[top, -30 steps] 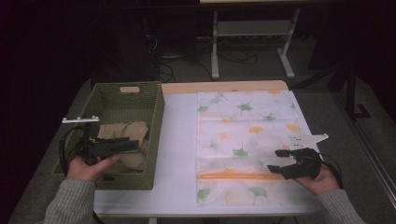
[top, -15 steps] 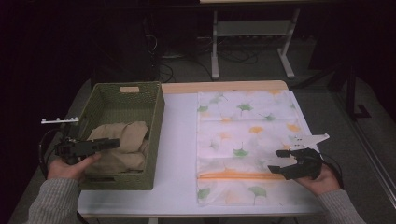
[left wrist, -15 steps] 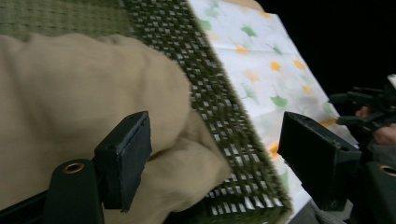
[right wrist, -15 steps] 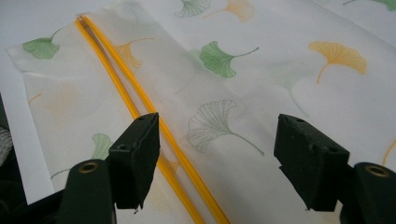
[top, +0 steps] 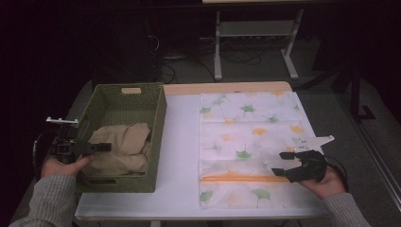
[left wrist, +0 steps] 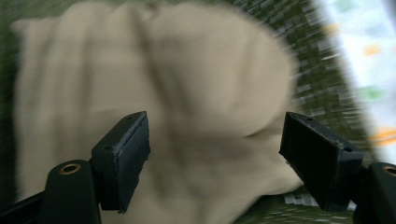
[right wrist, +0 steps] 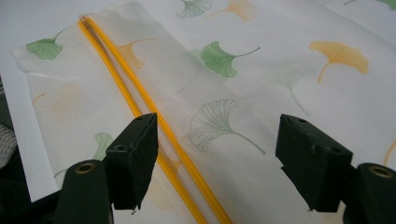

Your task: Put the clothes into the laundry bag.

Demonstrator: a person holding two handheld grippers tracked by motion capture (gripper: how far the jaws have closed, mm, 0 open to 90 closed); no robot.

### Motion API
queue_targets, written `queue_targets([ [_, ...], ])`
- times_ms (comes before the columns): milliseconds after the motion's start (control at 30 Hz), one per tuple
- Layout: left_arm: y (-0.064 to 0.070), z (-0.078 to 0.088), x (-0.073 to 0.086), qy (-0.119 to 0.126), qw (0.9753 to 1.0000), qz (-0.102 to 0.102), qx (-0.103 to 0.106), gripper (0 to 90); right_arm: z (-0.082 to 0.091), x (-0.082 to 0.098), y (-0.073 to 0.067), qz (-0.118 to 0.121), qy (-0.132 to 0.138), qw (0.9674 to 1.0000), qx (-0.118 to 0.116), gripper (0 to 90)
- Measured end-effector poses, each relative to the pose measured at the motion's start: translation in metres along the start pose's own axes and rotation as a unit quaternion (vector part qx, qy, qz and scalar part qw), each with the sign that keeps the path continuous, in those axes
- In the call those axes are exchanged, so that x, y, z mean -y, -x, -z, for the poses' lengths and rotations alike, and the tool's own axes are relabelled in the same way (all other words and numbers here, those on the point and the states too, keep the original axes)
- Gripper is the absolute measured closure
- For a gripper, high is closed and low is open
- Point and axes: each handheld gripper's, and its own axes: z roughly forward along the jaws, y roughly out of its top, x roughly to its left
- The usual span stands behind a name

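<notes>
The high view is dim and grainy: the room behind the table (top: 182,142) sinks into near black with a purplish cast, while the white tabletop and the leaf-printed bag (top: 250,142) catch light from above and stand out pale. Shadows are soft, deepest inside the green basket (top: 156,113). The left gripper view is smeared by motion: the beige cloth (left wrist: 154,107) and the basket weave lose their edges, though the black jaws stay sharp. The right gripper view is bright, evenly lit and crisp, with the orange zipper (right wrist: 135,100) in focus and no glare.
</notes>
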Motion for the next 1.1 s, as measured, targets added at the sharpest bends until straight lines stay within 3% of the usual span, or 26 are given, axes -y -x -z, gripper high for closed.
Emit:
queue_targets([
  [333,0.011,-0.039,-0.015,-0.072,0.9974,0.007,-0.004,17.9,-0.002,-0.001,0.001,0.000,0.000,1.0000,-0.004,28.9],
  [433,0.016,-0.051,-0.019,-0.103,0.9944,0.002,-0.024,15.0,-0.003,-0.001,0.000,0.001,-0.003,1.0000,-0.003,28.9],
  [633,0.024,-0.069,-0.025,-0.135,0.9886,-0.011,-0.066,15.9,-0.002,-0.002,-0.001,0.008,0.001,1.0000,-0.001,28.8],
  [733,0.027,-0.074,-0.027,-0.156,0.9827,-0.025,-0.096,28.0,-0.003,-0.004,-0.001,0.016,-0.002,0.9999,0.000,28.9],
  [900,0.030,-0.081,-0.028,-0.180,0.9763,-0.036,-0.115,48.6,0.003,-0.009,-0.002,0.036,-0.009,0.9992,0.011,28.8],
  [1000,0.032,-0.081,-0.027,-0.179,0.9761,-0.039,-0.117,61.5,0.009,-0.018,-0.005,0.056,-0.007,0.9983,0.017,28.9],
  [1100,0.031,-0.078,-0.026,-0.167,0.9798,-0.031,-0.105,71.5,0.008,-0.024,-0.007,0.073,-0.019,0.9970,0.018,29.4],
])
